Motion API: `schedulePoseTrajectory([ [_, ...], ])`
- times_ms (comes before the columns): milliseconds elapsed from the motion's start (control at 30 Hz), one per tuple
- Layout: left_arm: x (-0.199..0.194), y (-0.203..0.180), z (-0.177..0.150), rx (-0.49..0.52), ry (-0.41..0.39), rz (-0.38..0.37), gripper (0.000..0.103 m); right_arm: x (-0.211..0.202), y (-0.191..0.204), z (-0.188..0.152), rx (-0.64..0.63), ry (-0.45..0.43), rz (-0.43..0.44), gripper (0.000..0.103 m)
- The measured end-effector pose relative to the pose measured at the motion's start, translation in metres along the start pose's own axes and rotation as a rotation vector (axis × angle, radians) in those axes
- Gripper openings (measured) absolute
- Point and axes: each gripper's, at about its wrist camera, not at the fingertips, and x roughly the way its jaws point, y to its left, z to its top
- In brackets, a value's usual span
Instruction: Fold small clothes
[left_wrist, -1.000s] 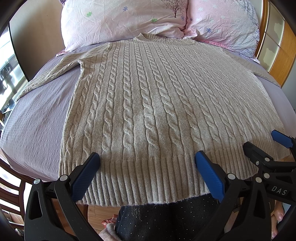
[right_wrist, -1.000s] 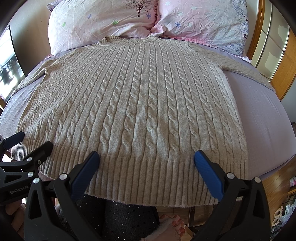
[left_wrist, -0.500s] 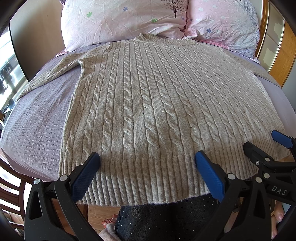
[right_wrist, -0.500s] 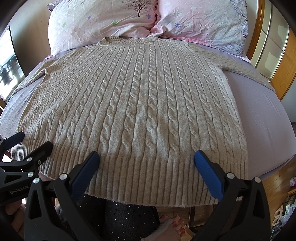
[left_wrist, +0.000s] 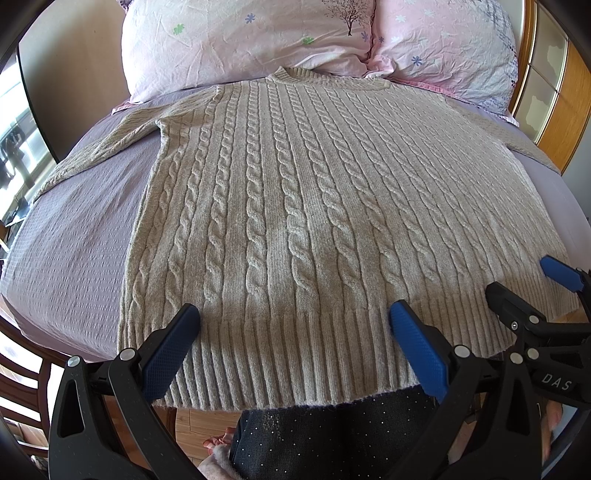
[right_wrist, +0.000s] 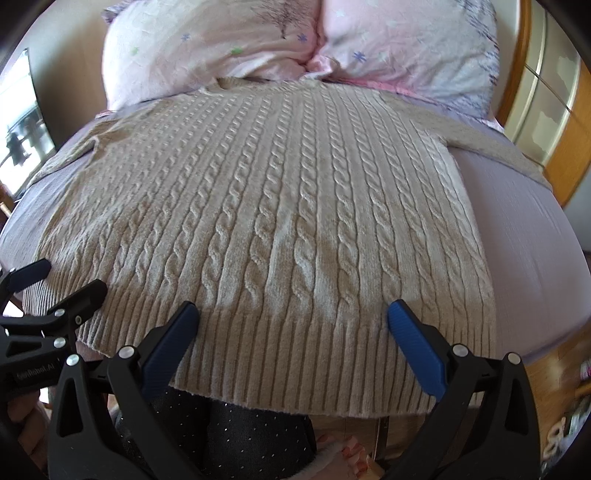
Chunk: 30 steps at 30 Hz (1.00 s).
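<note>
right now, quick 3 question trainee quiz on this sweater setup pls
1. True or false: the sweater lies flat, unfolded, on the bed.
2. Which part of it is nearest both grippers? A) collar B) ribbed hem C) a sleeve
3. Fill in: left gripper and right gripper both have their jaws ____.

Key: 1 true; 2 B, the ribbed hem; 3 open.

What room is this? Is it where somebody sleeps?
Most likely a bedroom. A sweater lies spread on a bed with a purple sheet, and two pink flowery pillows rest against the wooden headboard.
</note>
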Motion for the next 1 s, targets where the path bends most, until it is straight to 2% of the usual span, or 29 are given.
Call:
schedulePoseTrajectory([
  [100,-0.001,0.000,-0.004,0.007,-0.034,0.001,0.102,-0.003,-0.015,0.009,-0.008,-0.009,0.053,0.101],
  [200,-0.007,-0.001,-0.004,0.023,-0.041,-0.006,0.102,-0.020,-0.096,0.037,0.185,-0.120,0.065,0.101],
  [233,-0.007,0.000,-0.002,0.027,-0.054,-0.016,0.102,-0.022,-0.118,0.044,0.238,-0.146,0.068,0.101],
  [333,-0.006,0.005,0.010,0.019,-0.121,-0.011,0.102,-0.018,-0.221,0.073,0.503,-0.203,0.073,0.101],
  [367,-0.007,0.009,0.016,0.012,-0.155,-0.009,0.102,-0.012,-0.258,0.080,0.602,-0.216,0.073,0.095],
  [400,-0.010,0.010,0.019,0.005,-0.187,-0.013,0.102,-0.005,-0.292,0.086,0.692,-0.222,0.063,0.084],
  [467,-0.014,0.016,0.028,-0.024,-0.260,-0.056,0.102,0.012,-0.346,0.092,0.842,-0.211,0.017,0.067],
  [500,-0.015,0.022,0.032,-0.046,-0.302,-0.114,0.102,0.022,-0.374,0.096,0.913,-0.205,0.000,0.061],
  [600,-0.013,0.035,0.041,-0.089,-0.344,-0.215,0.102,0.048,-0.435,0.105,1.039,-0.196,-0.073,0.051],
  [667,-0.010,0.048,0.050,-0.124,-0.359,-0.206,0.102,0.063,-0.465,0.105,1.118,-0.190,-0.096,0.049],
  [767,-0.006,0.070,0.059,-0.180,-0.388,-0.164,0.102,0.083,-0.488,0.105,1.190,-0.199,-0.099,0.048],
  [867,-0.003,0.092,0.063,-0.241,-0.419,-0.138,0.102,0.093,-0.501,0.117,1.191,-0.222,-0.125,0.047],
  [967,-0.002,0.113,0.065,-0.293,-0.453,-0.080,0.102,0.100,-0.511,0.118,1.195,-0.276,-0.131,0.046],
  [1000,-0.003,0.118,0.062,-0.302,-0.454,-0.061,0.102,0.104,-0.514,0.116,1.204,-0.291,-0.143,0.035],
])
